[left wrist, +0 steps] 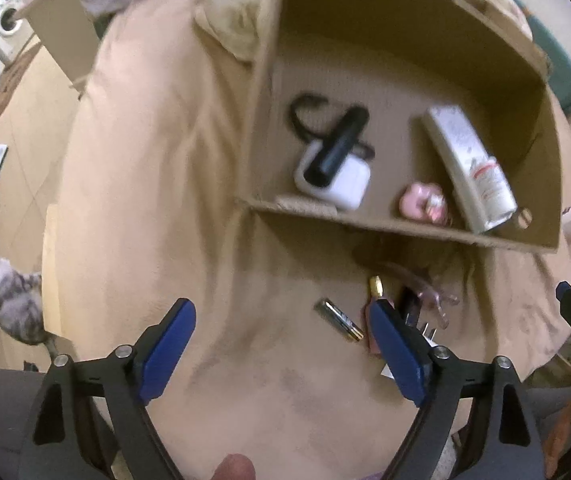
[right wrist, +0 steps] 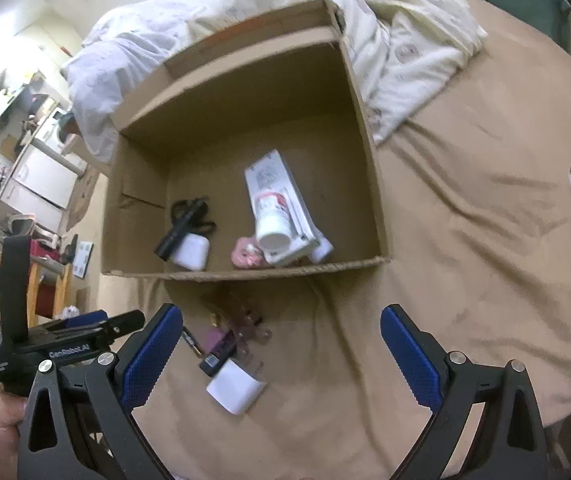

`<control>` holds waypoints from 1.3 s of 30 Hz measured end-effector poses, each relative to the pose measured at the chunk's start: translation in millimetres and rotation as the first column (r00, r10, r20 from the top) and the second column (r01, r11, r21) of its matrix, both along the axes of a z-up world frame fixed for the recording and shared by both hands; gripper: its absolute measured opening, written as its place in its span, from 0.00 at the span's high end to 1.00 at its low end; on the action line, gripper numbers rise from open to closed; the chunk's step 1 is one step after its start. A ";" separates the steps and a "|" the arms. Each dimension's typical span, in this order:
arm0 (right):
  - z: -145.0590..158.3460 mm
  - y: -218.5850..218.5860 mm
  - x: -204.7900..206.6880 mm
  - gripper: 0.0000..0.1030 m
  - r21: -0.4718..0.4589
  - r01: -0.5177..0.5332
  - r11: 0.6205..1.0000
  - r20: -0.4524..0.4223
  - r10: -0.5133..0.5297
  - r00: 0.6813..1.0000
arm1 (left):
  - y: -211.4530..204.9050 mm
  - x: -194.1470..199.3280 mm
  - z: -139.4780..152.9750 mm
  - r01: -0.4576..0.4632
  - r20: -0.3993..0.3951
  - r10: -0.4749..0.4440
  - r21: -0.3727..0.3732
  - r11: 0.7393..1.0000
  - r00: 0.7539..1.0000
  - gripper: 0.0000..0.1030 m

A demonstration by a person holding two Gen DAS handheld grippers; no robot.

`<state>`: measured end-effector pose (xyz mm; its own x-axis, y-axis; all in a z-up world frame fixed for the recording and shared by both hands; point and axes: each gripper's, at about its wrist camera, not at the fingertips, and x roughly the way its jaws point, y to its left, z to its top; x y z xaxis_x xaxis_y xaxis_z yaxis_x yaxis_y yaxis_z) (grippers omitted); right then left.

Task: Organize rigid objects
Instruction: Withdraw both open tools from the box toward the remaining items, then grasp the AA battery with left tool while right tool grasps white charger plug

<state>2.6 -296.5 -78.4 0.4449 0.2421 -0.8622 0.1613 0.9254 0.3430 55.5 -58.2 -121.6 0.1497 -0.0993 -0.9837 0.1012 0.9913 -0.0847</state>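
Cardboard box (left wrist: 425, 236) already holds several items; battery (left wrist: 339, 320) and charger (right wrist: 235, 390) remain on the bed (right wrist: 465, 260). Both grippers' jaws stand spread, empty.

Dim warm indoor light, motion-blurred throughout, heavy fisheye bending, dark vignetted corners

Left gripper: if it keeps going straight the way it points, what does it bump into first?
Probably just the tan bedsheet. The left gripper is open and points down at bare cloth. The battery lies a bit to one side, by one finger.
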 end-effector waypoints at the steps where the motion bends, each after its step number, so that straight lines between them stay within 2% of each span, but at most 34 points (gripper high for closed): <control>1: -3.6 0.6 0.7 0.00 0.005 0.000 1.000 -0.018 0.000 1.000 | -7.9 0.0 -5.9 0.036 -0.016 -0.036 0.021 0.999 0.999 0.19; 3: -10.7 2.8 2.6 0.00 0.023 -0.014 1.000 -0.050 0.015 0.999 | -24.5 -1.6 -16.5 0.124 -0.034 -0.122 0.068 0.990 0.992 0.19; 5: -18.2 7.3 3.7 0.00 0.022 -0.038 0.999 -0.084 0.040 0.996 | -41.8 -2.5 -27.6 0.230 -0.058 -0.224 0.112 0.967 0.973 0.19; 8: -29.8 13.9 5.2 0.00 -0.007 -0.087 0.996 -0.138 0.086 0.987 | -53.1 -0.6 -35.2 0.331 -0.103 -0.320 0.125 0.935 0.942 0.19; 12: -37.0 17.0 3.5 0.00 -0.027 -0.112 0.993 -0.163 0.106 0.981 | -54.4 2.3 -38.2 0.347 -0.101 -0.336 0.123 0.930 0.936 0.21; 15: -38.9 18.3 2.9 0.00 -0.029 -0.120 0.992 -0.170 0.114 0.979 | -57.5 3.3 -46.5 0.354 -0.129 -0.339 0.121 0.927 0.932 0.29; 20: -37.6 24.1 4.1 0.00 -0.032 -0.137 0.990 -0.170 0.130 0.977 | -70.7 -4.4 -51.4 0.416 -0.122 -0.400 0.164 0.895 0.908 0.29; 21: -37.4 24.6 4.3 0.00 -0.032 -0.138 0.990 -0.171 0.131 0.977 | -73.2 -5.7 -51.5 0.425 -0.118 -0.410 0.166 0.890 0.904 0.32; 22: -38.5 26.2 6.4 0.00 -0.030 -0.138 0.990 -0.172 0.131 0.976 | -77.3 -8.5 -52.3 0.431 -0.115 -0.417 0.161 0.888 0.902 0.39; 24: -39.0 25.7 6.5 0.00 -0.026 -0.139 0.990 -0.175 0.133 0.976 | -84.9 -12.0 -53.6 0.448 -0.113 -0.435 0.158 0.880 0.893 0.48; 27: -42.4 27.5 8.1 0.00 -0.013 -0.147 0.989 -0.189 0.142 0.972 | -99.0 -16.4 -57.6 0.480 -0.118 -0.466 0.173 0.860 0.877 0.57; 28: -44.0 28.0 8.3 0.00 -0.006 -0.150 0.989 -0.195 0.146 0.970 | -102.1 -18.1 -56.9 0.487 -0.116 -0.474 0.169 0.857 0.873 0.63; 31: -51.5 33.5 9.2 0.00 0.008 -0.185 0.983 -0.224 0.182 0.957 | -105.0 -19.5 -55.6 0.469 -0.116 -0.455 0.164 0.868 0.883 0.81; 35: -61.6 49.6 9.5 0.00 0.007 -0.262 0.965 -0.263 0.254 0.931 | -95.7 -13.2 -48.5 0.416 -0.125 -0.402 0.126 0.900 0.907 0.81; 36: -63.4 53.9 9.7 0.00 -0.003 -0.278 0.961 -0.269 0.267 0.925 | -94.3 -10.9 -46.0 0.413 -0.120 -0.400 0.128 0.902 0.909 0.73; 37: -64.1 56.6 10.1 0.00 -0.012 -0.286 0.958 -0.272 0.272 0.923 | -94.6 -10.9 -42.5 0.412 -0.112 -0.400 0.125 0.903 0.910 0.57; 39: -63.6 61.0 10.9 0.00 -0.019 -0.292 0.956 -0.272 0.276 0.922 | -89.3 -14.4 -38.8 0.410 -0.113 -0.398 0.115 0.905 0.910 0.38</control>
